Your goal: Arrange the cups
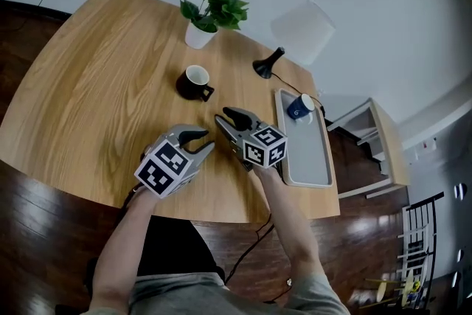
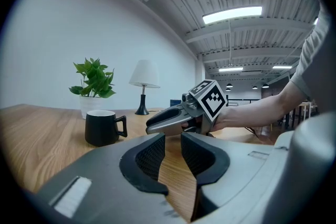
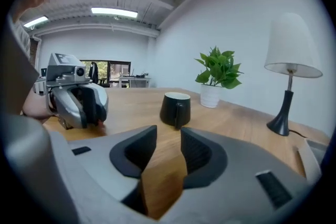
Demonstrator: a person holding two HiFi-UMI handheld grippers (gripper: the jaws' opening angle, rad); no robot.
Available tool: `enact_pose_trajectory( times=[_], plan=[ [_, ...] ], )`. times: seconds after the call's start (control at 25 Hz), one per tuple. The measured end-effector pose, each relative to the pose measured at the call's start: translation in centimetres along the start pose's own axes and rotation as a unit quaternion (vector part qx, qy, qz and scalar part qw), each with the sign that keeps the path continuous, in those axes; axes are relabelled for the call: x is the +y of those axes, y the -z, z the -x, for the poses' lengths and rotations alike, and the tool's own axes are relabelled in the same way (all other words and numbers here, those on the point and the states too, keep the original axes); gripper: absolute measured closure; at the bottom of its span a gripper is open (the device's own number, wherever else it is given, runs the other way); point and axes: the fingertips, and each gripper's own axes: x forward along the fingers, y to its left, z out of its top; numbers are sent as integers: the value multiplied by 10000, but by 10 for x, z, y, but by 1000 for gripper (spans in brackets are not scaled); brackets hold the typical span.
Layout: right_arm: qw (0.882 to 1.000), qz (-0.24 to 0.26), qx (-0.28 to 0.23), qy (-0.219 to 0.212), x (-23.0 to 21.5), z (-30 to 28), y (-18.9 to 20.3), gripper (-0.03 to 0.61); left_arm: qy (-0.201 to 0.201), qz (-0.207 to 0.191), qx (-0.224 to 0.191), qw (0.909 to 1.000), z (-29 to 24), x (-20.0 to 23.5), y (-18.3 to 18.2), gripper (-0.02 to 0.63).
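A black cup [image 1: 195, 82] with a white inside stands upright on the wooden table [image 1: 103, 92]; it also shows as the black cup [image 2: 102, 127] and the black cup [image 3: 175, 109] in the gripper views. A blue cup [image 1: 299, 107] lies at the far end of a grey tray [image 1: 310, 162]. My left gripper [image 1: 209, 140] is shut and empty, just above the table near its front edge. Beside it, my right gripper [image 1: 223, 116] is open with nothing between its fingers. It points at the black cup, a short way off. Both grippers are apart from both cups.
A potted plant [image 1: 214, 7] and a white-shaded table lamp [image 1: 299, 33] stand at the table's far side. The lamp's cable [image 1: 313, 96] runs past the tray's far end. A pale side cabinet [image 1: 372, 147] stands right of the table. Dark wooden floor surrounds it.
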Motion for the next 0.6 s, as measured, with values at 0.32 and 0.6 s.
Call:
enact_pose_trajectory(
  times=[0.32, 0.6],
  plan=[
    [9992, -101, -251, 298, -22, -18, -15, 417, 30, 42, -56, 10000, 2, -3, -6, 512],
    [9997, 65, -9, 216, -25, -47, -20, 354, 29, 38, -47, 10000, 2, -4, -6, 512]
  ],
)
